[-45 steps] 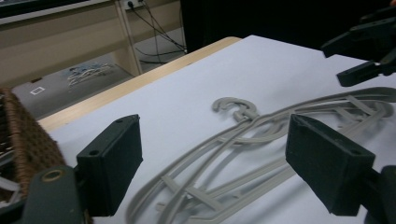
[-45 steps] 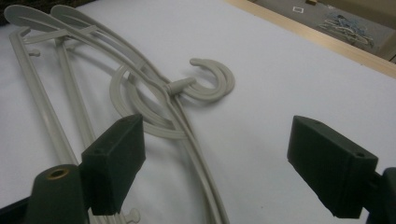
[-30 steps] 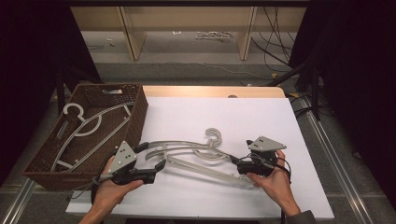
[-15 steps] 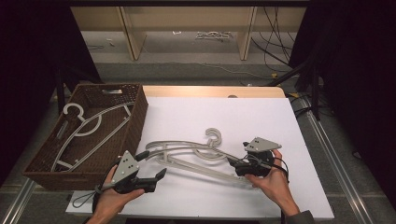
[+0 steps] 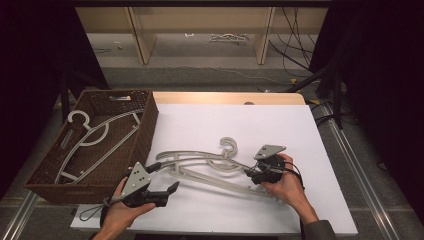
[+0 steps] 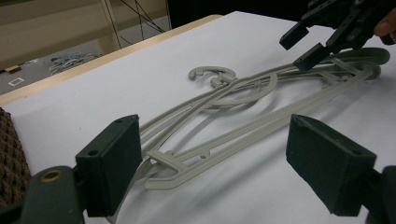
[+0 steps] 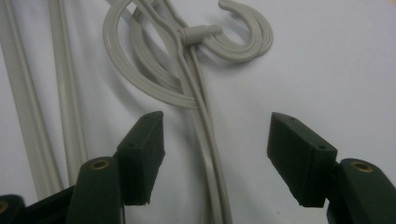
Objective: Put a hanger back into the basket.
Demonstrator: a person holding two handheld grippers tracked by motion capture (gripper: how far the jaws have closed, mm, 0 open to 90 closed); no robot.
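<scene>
High view, starting at the near edge of the table: the left gripper (image 5: pixel 167 192) sits just short of the grey hangers' (image 5: pixel 210 167) left tip, jaws spread wide with nothing between them. In the left gripper view those two black pads frame that same tip without touching it.

A bit further in, the hangers themselves lie flat on the white sheet (image 5: pixel 240 120), stacked and overlapping, hooks pointing away from me.

At their right end the right gripper (image 5: pixel 248 172) is down over the arms. Its jaws have just been closing, and the right gripper view shows a pair of thin hanger bars (image 7: pixel 208 140) running up between the pads, but there's clear daylight on both sides, so it's not pinching them yet.

Left of the hangers, the wicker basket (image 5: pixel 145 125) has one more hanger (image 5: pixel 95 137) lying inside. Beyond all that, wooden shelving (image 5: pixel 200 20) along the far wall.
</scene>
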